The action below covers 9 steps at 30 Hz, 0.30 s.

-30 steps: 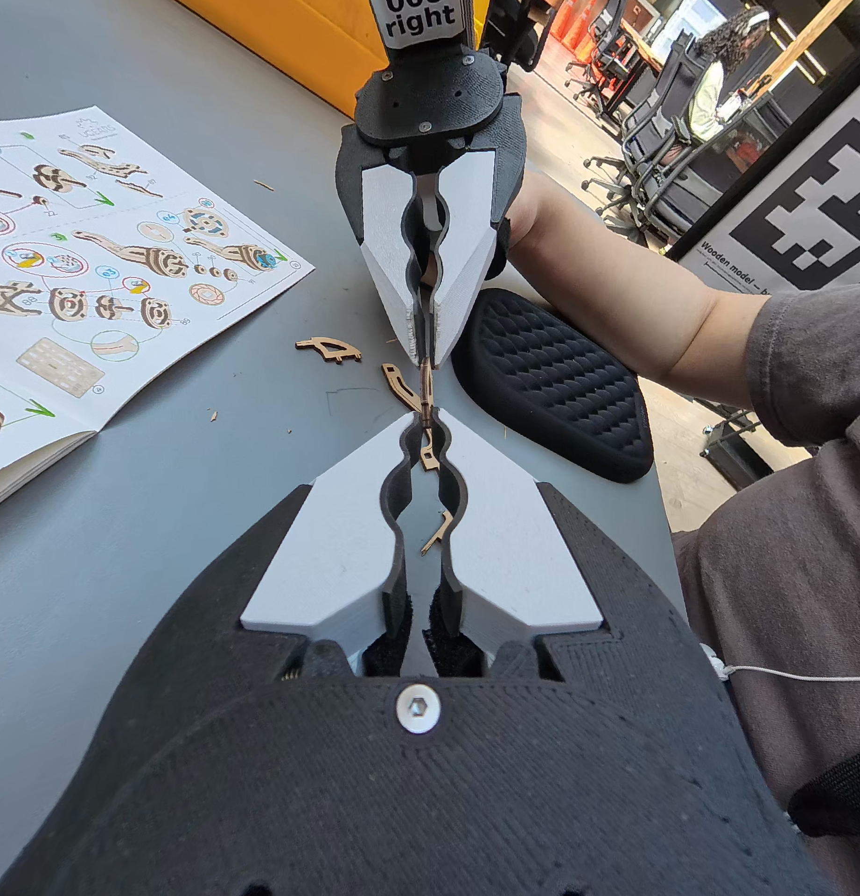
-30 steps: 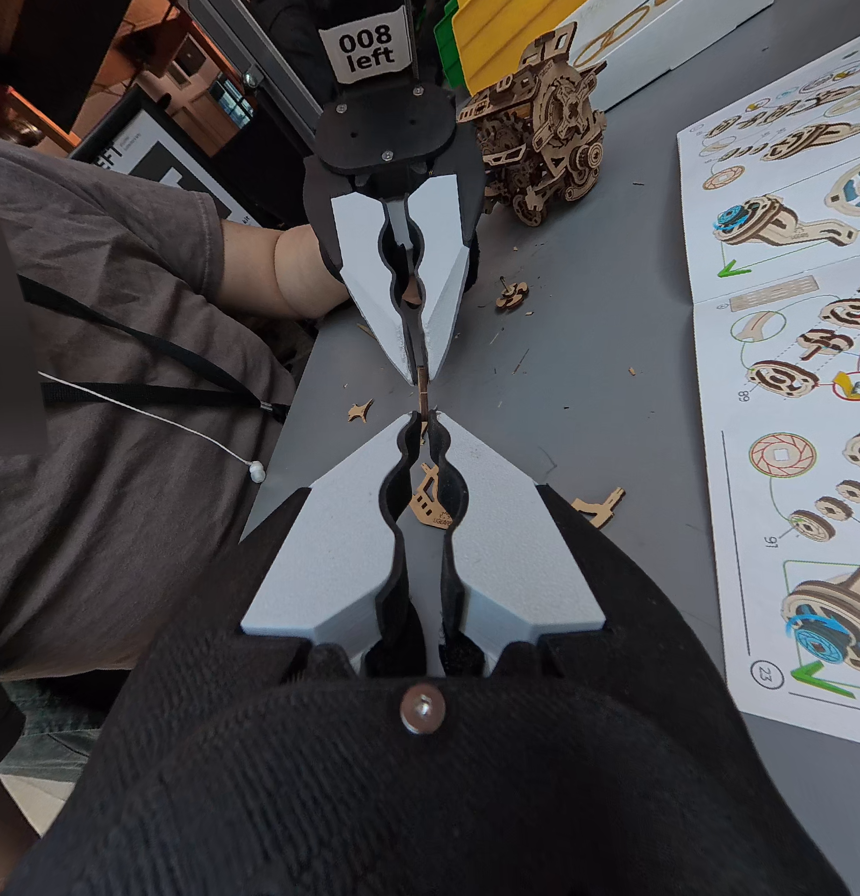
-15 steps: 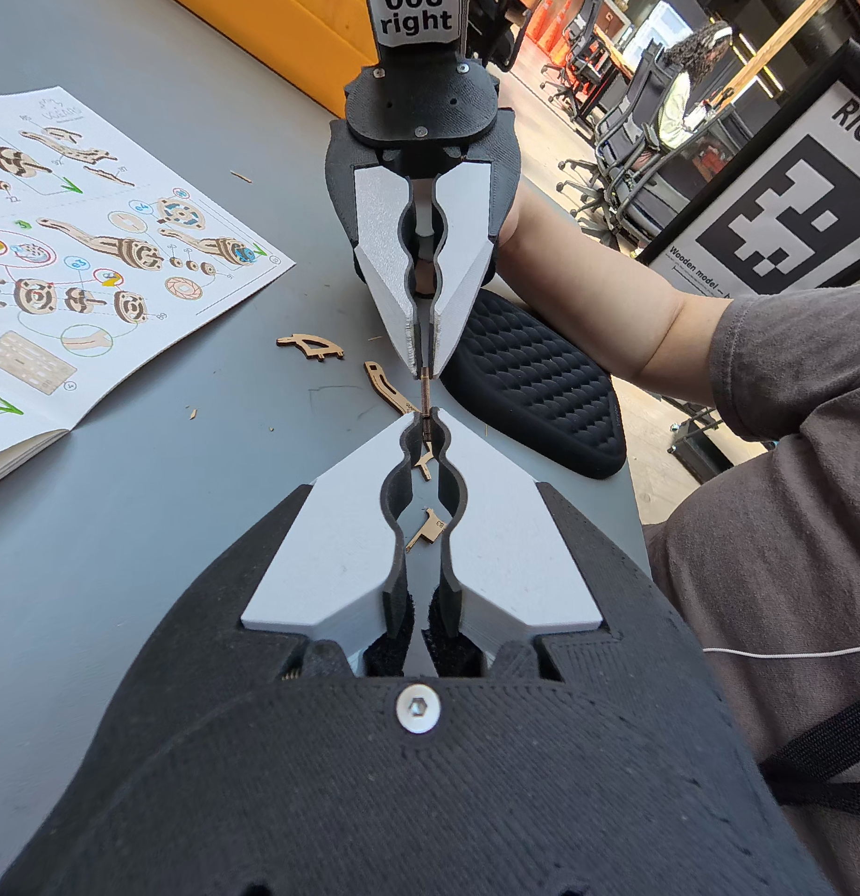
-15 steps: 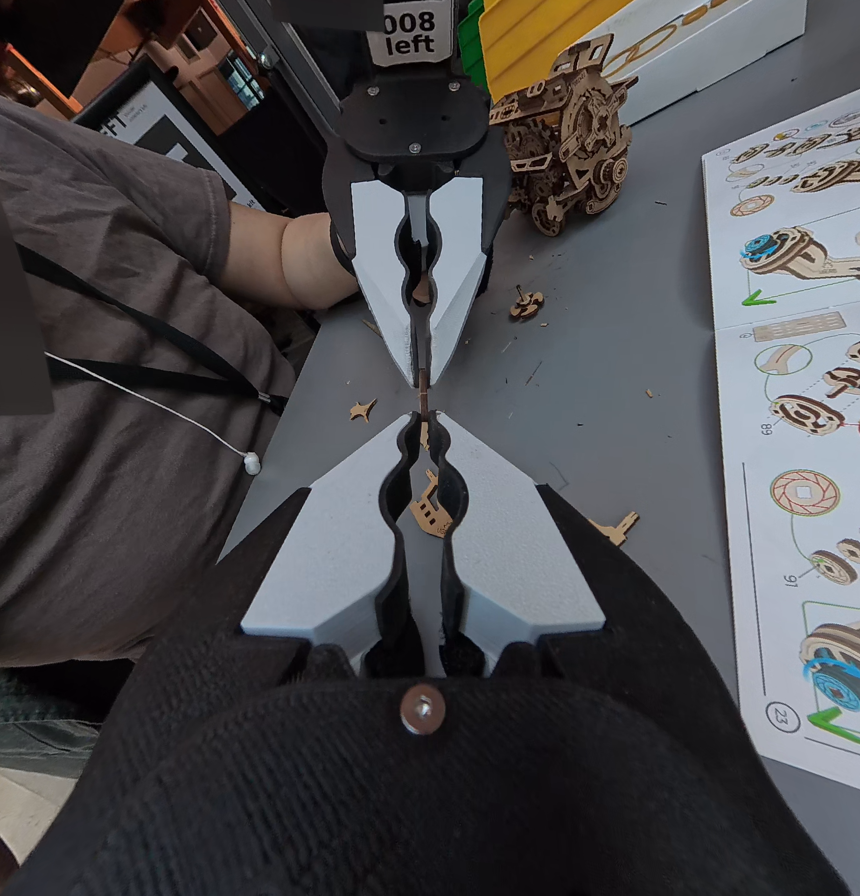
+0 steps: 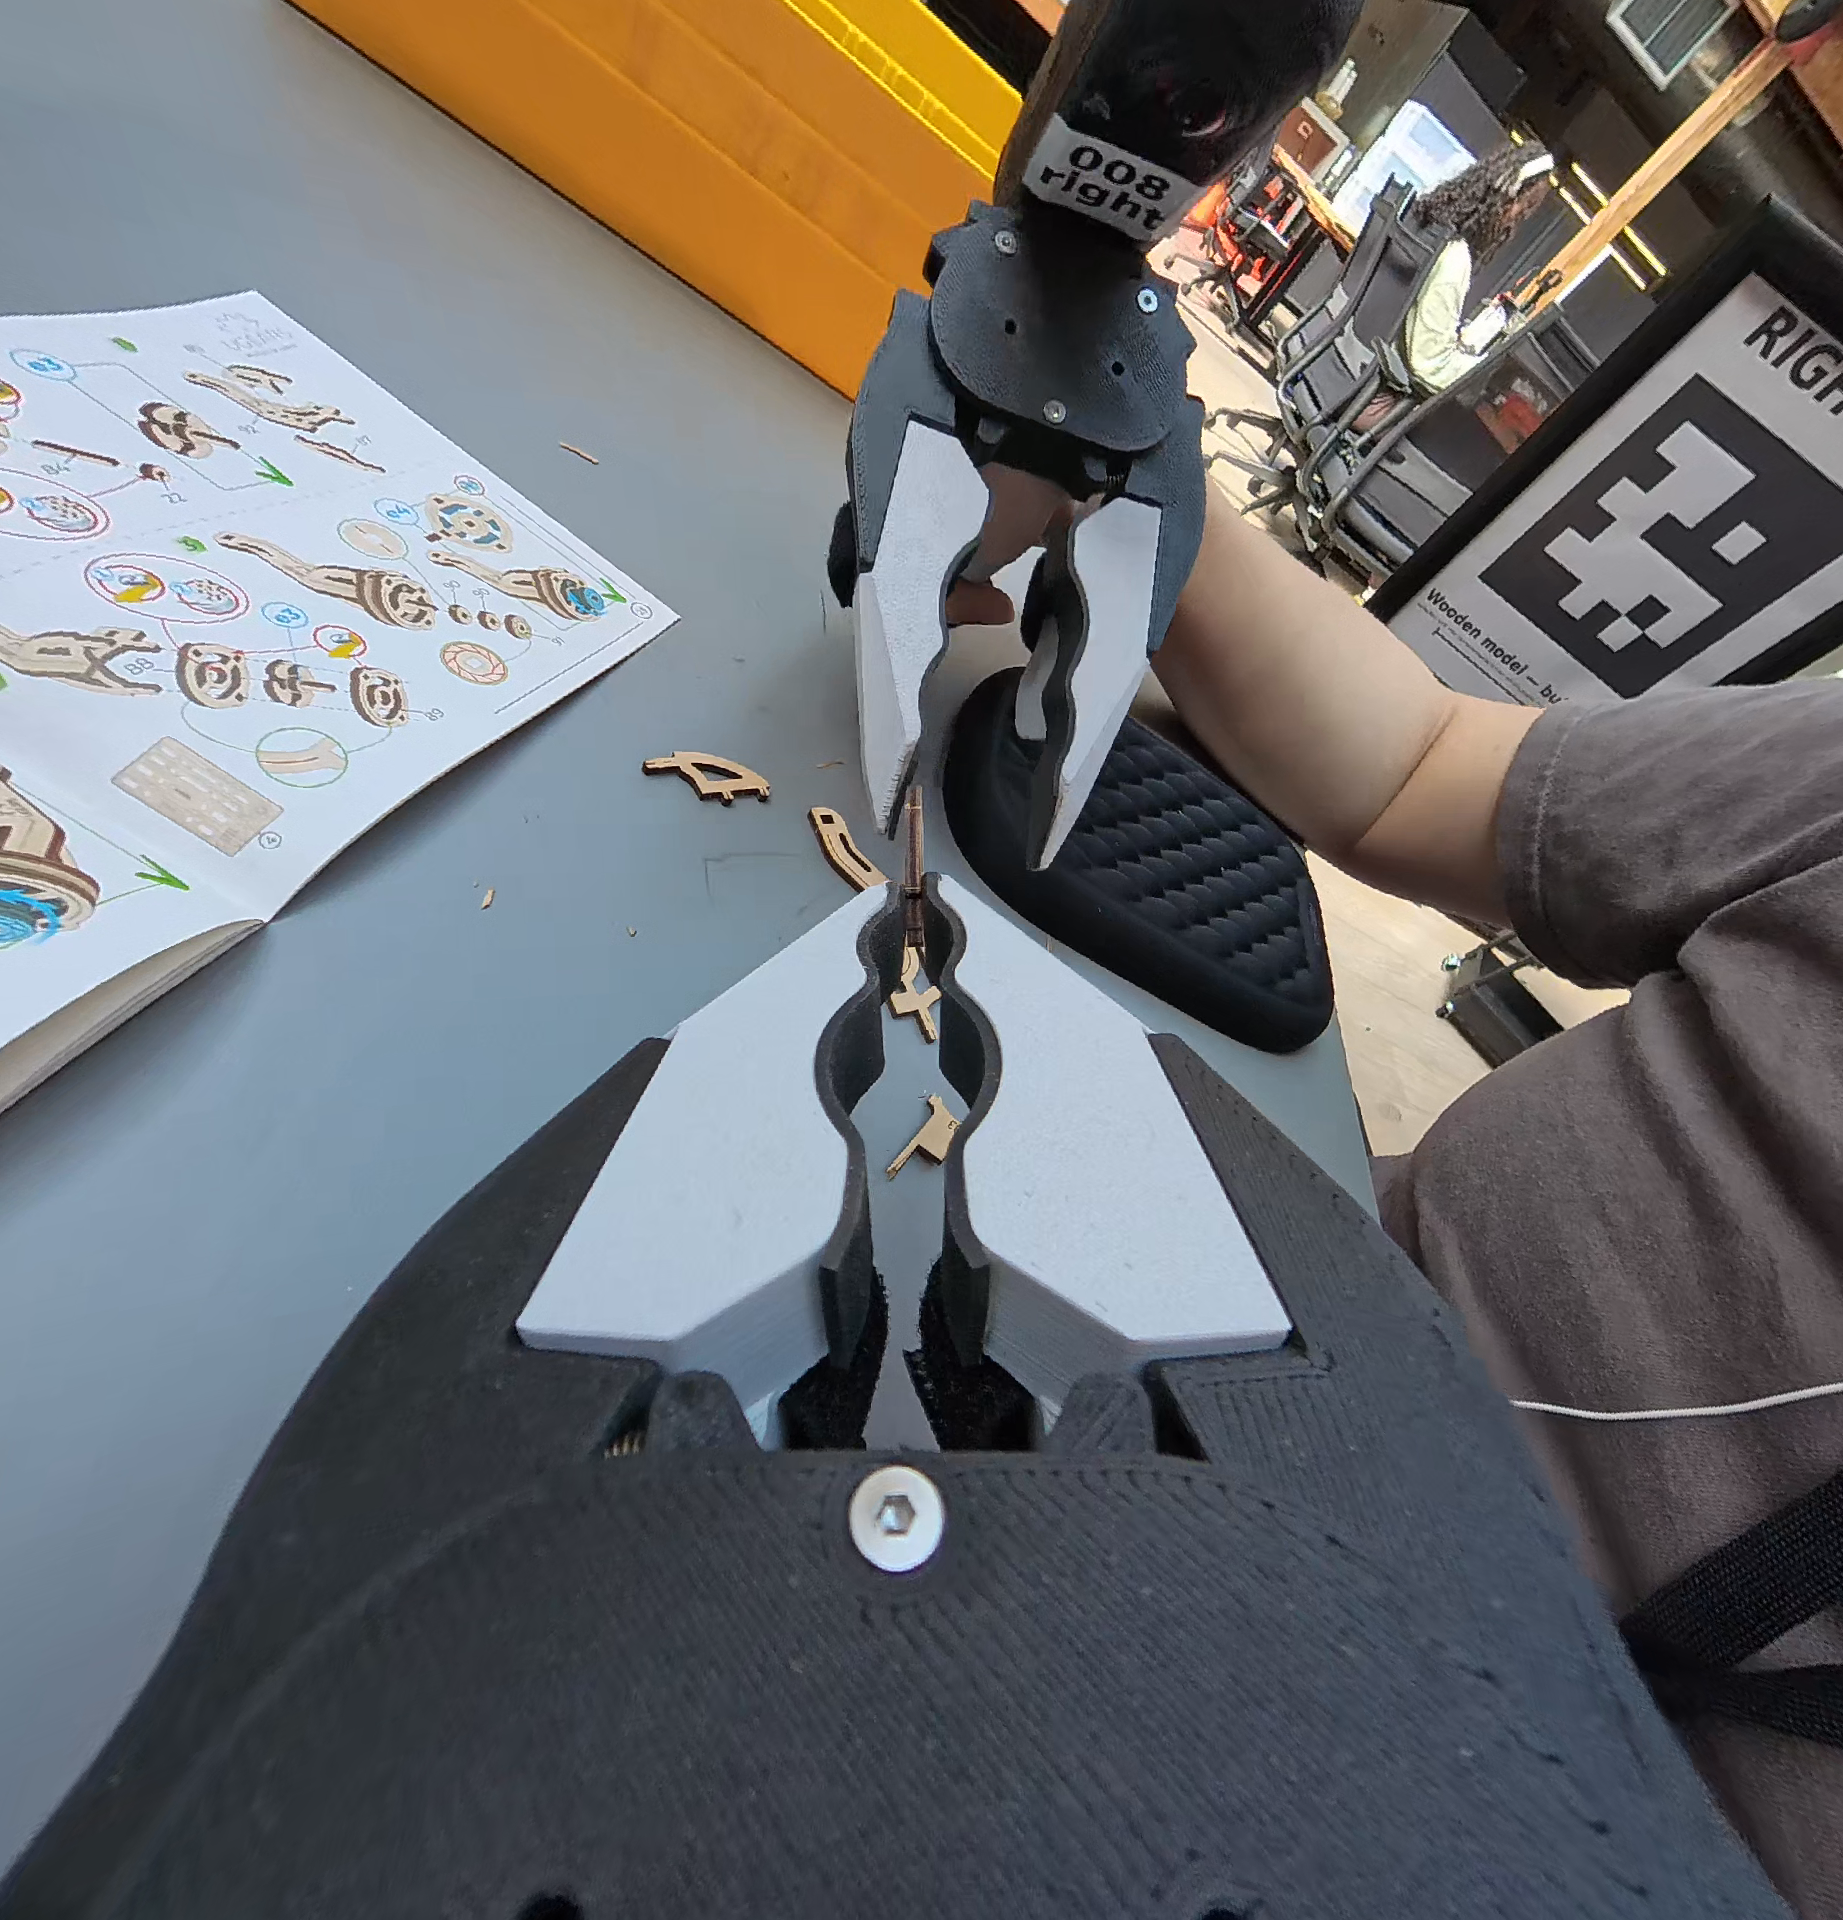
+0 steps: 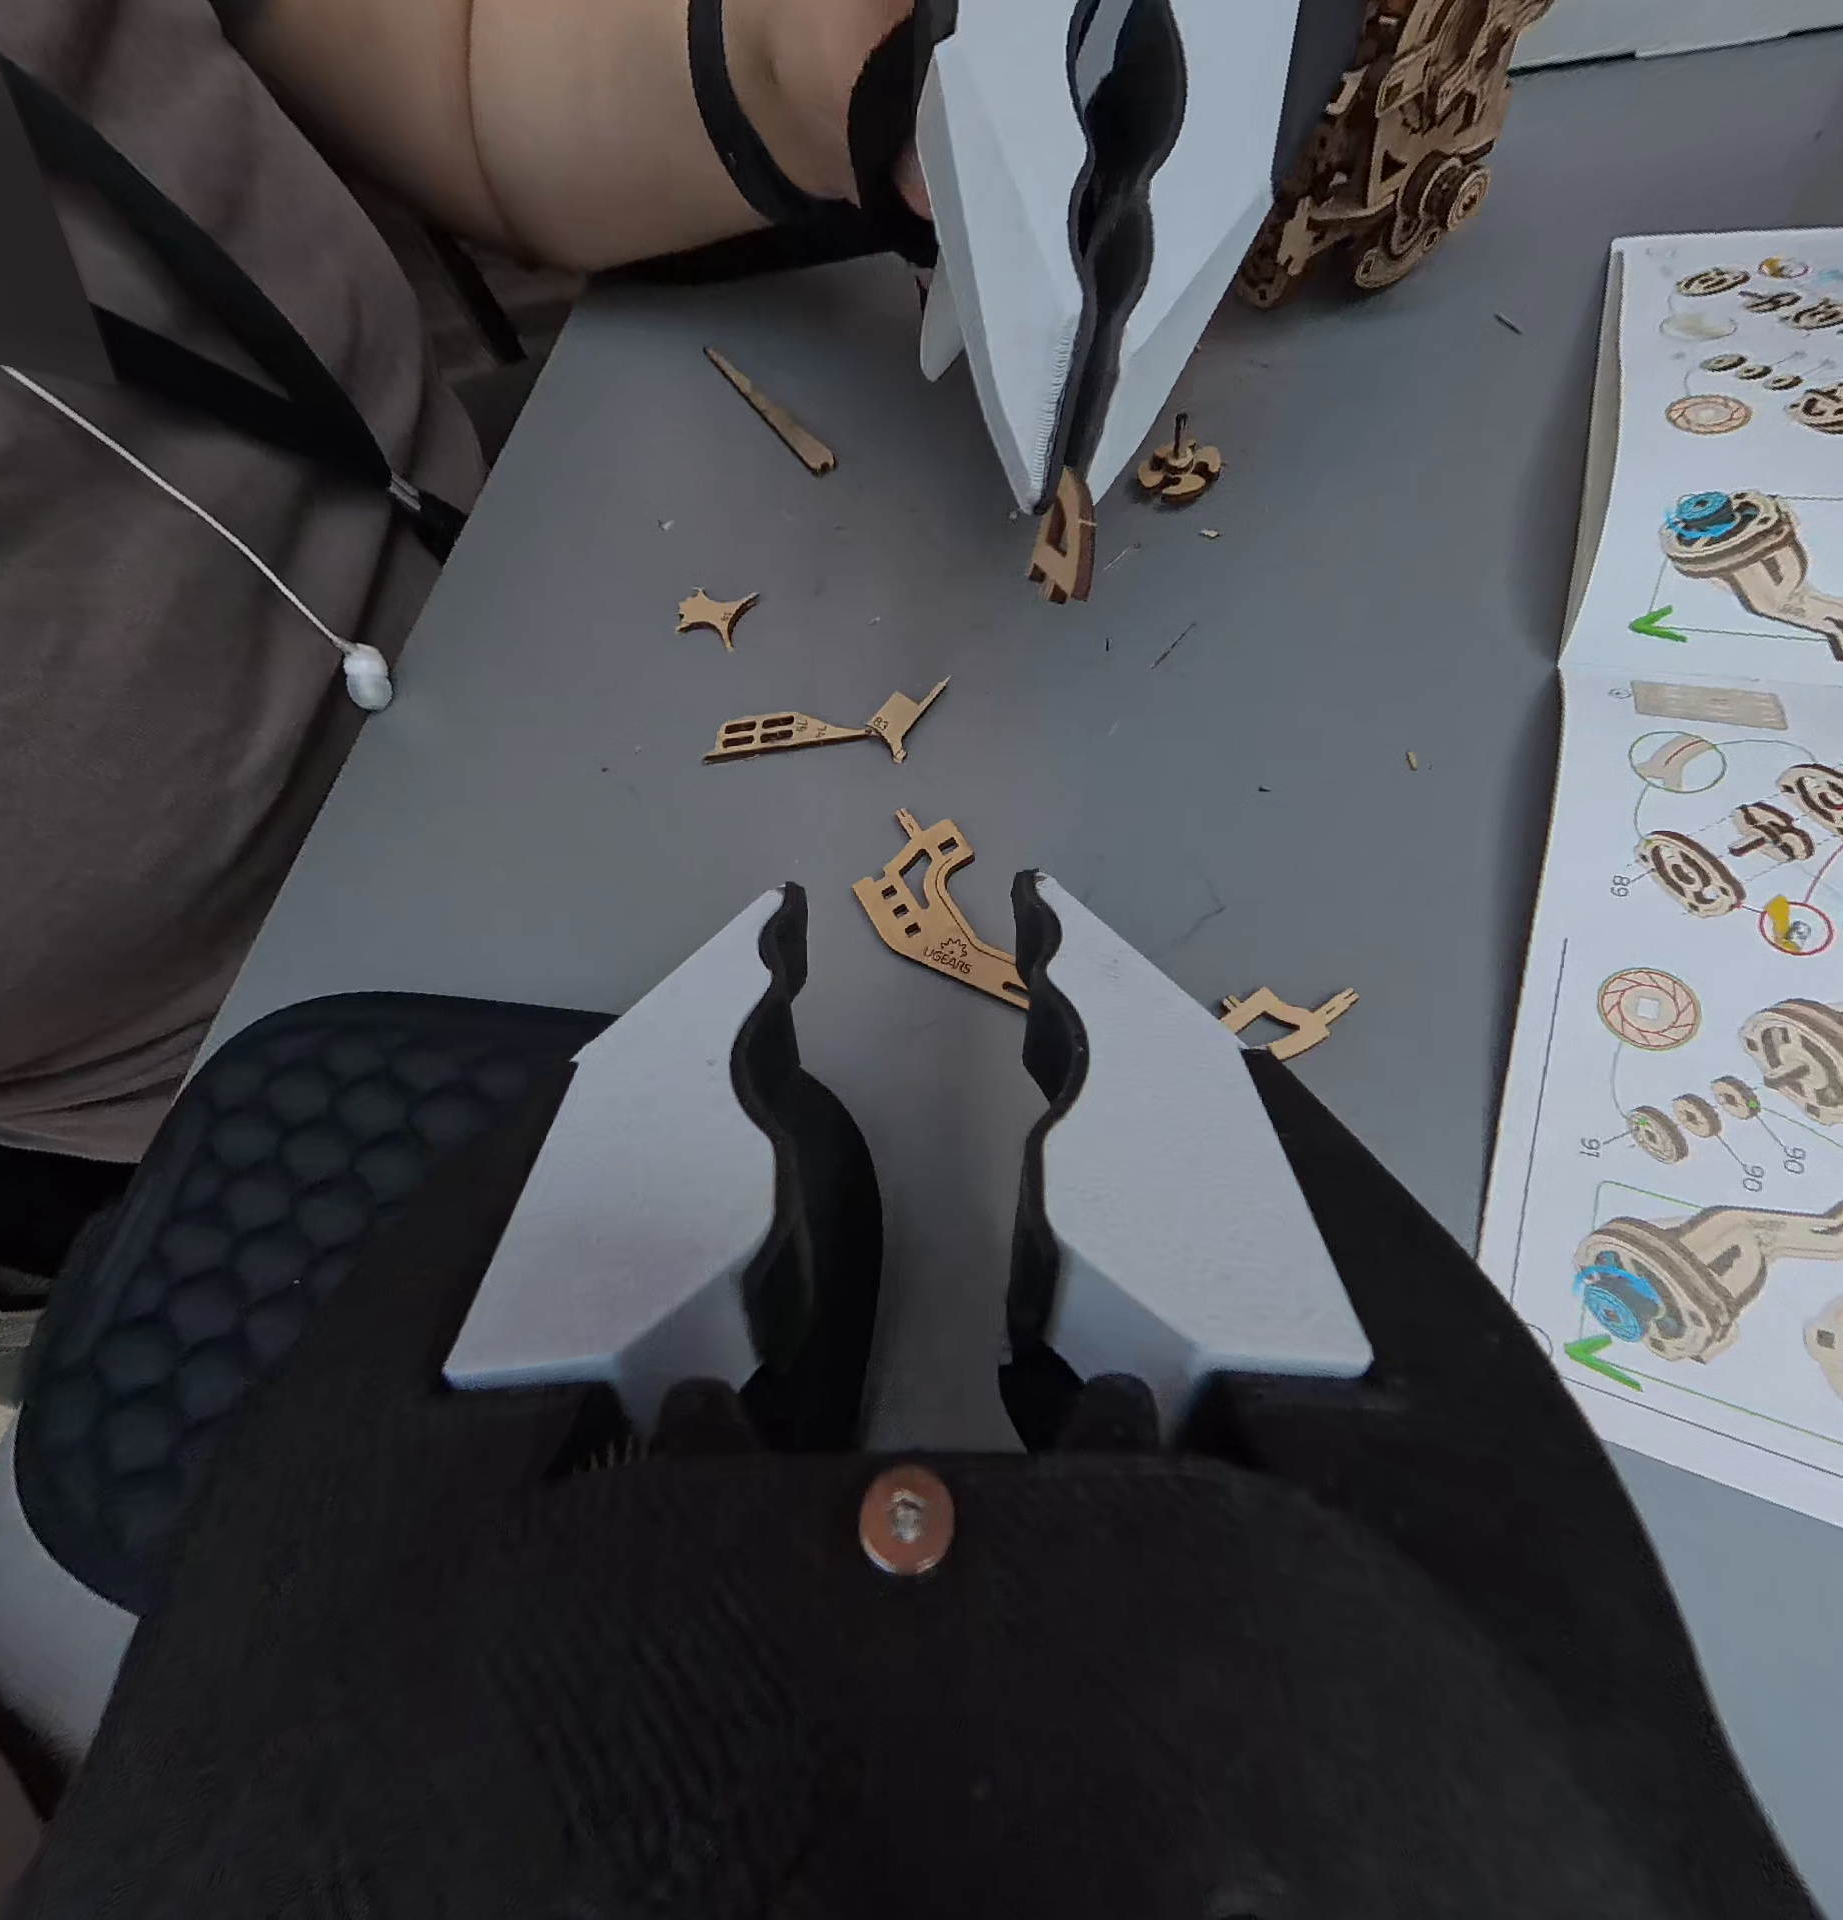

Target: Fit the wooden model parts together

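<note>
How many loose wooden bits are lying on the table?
6 visible: stick top left, star shape, ladder piece, big bracket at the right claw, forked piece beside it, little wheel. More may be hidden.

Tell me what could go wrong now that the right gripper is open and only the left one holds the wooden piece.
1. The left gripper pinches the small wooden piece only by its top edge; it may twist or drop.
2. The open right gripper hovers low over a loose flat part and could knock it.
3. Other scraps lie near the table edge.
</note>
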{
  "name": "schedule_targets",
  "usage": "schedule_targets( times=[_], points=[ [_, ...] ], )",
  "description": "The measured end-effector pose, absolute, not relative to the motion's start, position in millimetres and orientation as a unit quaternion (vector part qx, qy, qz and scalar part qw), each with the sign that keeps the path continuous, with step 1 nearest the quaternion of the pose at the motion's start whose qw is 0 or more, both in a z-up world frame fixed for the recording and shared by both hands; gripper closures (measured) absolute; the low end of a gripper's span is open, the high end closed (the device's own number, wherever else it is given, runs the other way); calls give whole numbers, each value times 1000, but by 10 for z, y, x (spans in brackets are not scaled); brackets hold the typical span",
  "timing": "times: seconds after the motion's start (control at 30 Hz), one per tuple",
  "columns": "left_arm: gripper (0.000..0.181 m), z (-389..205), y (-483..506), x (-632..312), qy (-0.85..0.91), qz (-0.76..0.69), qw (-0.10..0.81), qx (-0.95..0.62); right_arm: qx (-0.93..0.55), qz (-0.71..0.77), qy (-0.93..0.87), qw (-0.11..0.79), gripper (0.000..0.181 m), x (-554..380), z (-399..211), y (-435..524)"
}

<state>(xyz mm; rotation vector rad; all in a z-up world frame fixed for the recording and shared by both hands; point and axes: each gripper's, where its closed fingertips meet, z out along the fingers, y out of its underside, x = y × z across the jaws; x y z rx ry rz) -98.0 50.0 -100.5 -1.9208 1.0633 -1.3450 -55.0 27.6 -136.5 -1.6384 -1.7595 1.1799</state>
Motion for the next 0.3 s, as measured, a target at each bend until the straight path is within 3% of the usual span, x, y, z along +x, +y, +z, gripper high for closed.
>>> schedule_targets(
  times=[0.3],
  points=[
    [181, -948, 567, -1040, 390, -497, 296, -717, -592, 367, -682, 223, 137, -625, -1550, 206]
  ],
)
